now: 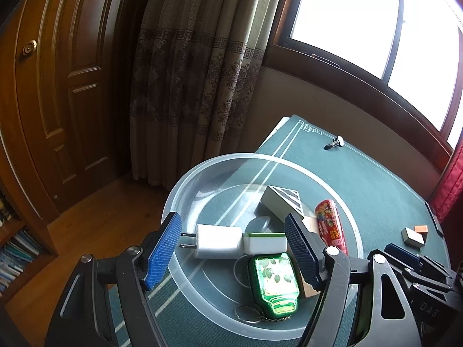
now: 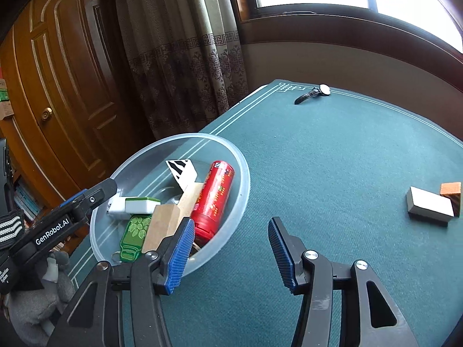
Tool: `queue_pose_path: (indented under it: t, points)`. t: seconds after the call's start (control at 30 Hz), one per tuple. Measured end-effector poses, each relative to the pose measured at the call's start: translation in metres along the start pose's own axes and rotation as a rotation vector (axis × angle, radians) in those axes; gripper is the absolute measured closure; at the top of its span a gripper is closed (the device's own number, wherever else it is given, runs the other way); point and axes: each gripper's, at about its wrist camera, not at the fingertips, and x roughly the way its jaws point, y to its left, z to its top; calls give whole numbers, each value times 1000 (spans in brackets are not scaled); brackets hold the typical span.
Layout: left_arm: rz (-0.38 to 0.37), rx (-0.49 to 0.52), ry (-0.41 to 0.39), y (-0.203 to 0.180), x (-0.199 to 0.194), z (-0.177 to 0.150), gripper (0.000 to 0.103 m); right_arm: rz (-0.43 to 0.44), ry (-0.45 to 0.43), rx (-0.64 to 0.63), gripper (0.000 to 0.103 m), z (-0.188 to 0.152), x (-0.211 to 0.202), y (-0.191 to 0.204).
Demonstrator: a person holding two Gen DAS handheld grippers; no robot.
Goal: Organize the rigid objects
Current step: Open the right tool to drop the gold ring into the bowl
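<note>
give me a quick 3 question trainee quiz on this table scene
1. True or false: the red tube lies inside the clear bowl.
2. What lies at the table's far edge: A watch, B spoon, C phone?
3. How many blocks sit outside the bowl at the right?

Key: 1 true. 2 A. 3 two: the pale block and the orange block. Both the left gripper and the right gripper are open.

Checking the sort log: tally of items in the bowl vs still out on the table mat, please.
In the clear bowl: 7 (white charger, green-topped tile, green keychain, red tube, striped block, two wooden blocks)
On the green mat: 3 (watch, white block, orange block)
Total: 10
</note>
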Motion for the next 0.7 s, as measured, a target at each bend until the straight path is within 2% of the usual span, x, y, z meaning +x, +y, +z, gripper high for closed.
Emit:
queue_pose_path:
  t: [0.57,0.63,0.7]
  points:
    - [-31,47,27,-24,3,-11,27,-93,30,107,45,-33,-17,-53]
    - [-35,52,30,-26,3,-11,27,-108,32,118,43,-35,-19,-59]
    - [-38,57,34,-29,3,-12,27,-124,29,131,36,-37,-21,-66]
